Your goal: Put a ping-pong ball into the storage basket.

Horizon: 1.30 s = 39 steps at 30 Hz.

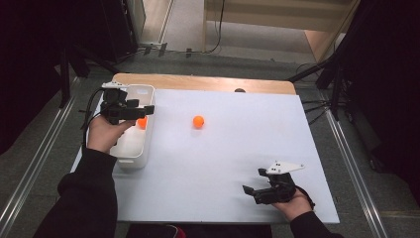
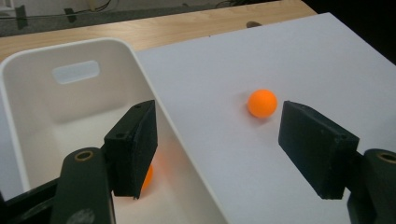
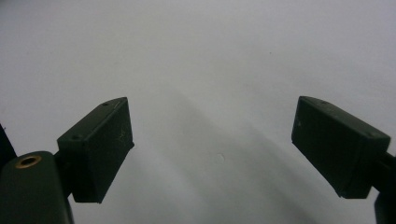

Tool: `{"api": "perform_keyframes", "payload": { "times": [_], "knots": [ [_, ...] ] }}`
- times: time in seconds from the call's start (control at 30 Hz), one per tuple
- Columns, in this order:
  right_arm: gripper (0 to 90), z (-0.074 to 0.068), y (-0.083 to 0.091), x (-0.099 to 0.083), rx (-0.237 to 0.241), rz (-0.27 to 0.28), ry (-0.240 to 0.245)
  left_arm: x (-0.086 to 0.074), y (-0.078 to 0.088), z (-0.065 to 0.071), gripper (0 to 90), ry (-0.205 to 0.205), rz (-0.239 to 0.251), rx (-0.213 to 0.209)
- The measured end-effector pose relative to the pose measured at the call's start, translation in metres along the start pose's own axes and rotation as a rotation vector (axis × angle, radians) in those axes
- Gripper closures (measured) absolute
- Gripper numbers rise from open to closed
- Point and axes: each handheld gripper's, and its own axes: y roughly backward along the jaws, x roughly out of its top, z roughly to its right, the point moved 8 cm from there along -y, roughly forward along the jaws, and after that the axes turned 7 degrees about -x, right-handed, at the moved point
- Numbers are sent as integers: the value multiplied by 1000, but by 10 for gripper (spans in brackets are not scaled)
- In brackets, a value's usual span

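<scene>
Dark floor and metal rails surround the bench (image 1: 223, 163), whose white top carries a white tub (image 1: 132, 148) along its left edge. One orange ball (image 2: 147, 177) already lies inside the tub, partly hidden behind a jaw in the left gripper view, and a second orange ball (image 1: 198, 121) sits loose on the bench toward the far middle, well apart from the tub. The left gripper (image 1: 141, 113) hangs over the tub's right wall with its jaws apart and nothing between them. The right gripper (image 1: 252, 191) rests near the bench's near right corner, jaws wide apart over bare white surface. The loose ball looks like the next thing to fetch, and the risk lies there: a jaw that nudges it before closing would probably send it rolling toward the far edge. Swinging away low could also catch the tub's wall and shift it.
</scene>
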Motion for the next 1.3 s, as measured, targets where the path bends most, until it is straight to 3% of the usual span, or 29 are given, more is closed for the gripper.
{"api": "perform_keyframes", "payload": {
  "times": [0.3, 0.87, 0.93, 1.3],
  "knots": [
    [111, 1, 2, -2, -3, 2, 4, 1, -4, 12, 288, -47, -13, -34],
    [111, 2, 3, -2, -5, 6, 0, 3, -11, 37, 289, -94, -22, -103],
    [111, 2, 3, -2, -6, 5, -1, 3, -12, 41, 288, -92, -25, -126],
    [111, 1, 1, -1, 0, 4, 4, -1, -22, 59, 288, -145, -36, -111]
  ]
}}
